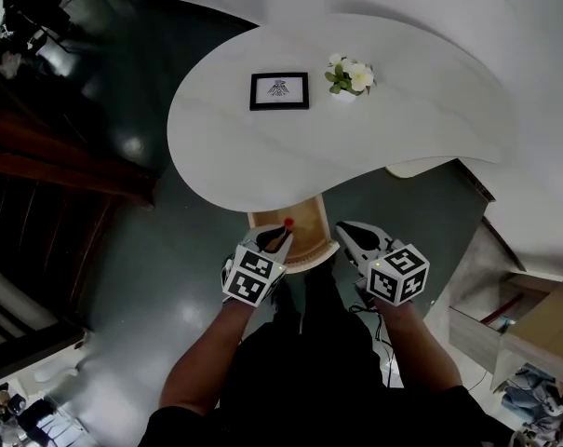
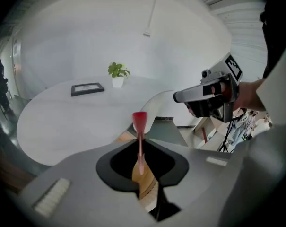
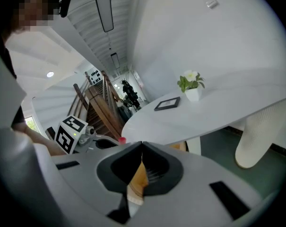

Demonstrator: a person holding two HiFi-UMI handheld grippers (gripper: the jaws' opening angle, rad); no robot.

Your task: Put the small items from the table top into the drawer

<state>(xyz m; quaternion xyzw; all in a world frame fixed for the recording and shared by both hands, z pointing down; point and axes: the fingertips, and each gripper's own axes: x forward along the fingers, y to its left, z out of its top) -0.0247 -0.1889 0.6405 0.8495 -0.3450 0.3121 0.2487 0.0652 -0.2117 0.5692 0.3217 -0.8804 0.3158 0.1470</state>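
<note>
My left gripper (image 1: 279, 240) is shut on a thin pink peg with a red head (image 1: 288, 223), held over the open wooden drawer (image 1: 309, 240) under the table's near edge. In the left gripper view the red-headed peg (image 2: 139, 120) stands upright between the closed jaws of the left gripper (image 2: 140, 163), with the drawer's wood (image 2: 143, 179) below. Beside it, my right gripper (image 1: 348, 232) hangs over the drawer's right side. Seen in its own view, the right gripper (image 3: 142, 148) is shut with nothing in it. The white table (image 1: 402, 128) lies beyond.
A black picture frame (image 1: 279, 90) and a small white pot of flowers (image 1: 349, 78) stand on the table's far half. A cabinet with open drawers (image 1: 504, 324) is at the right, dark wooden stairs (image 1: 39, 212) at the left. A white table leg (image 3: 258, 136) shows right.
</note>
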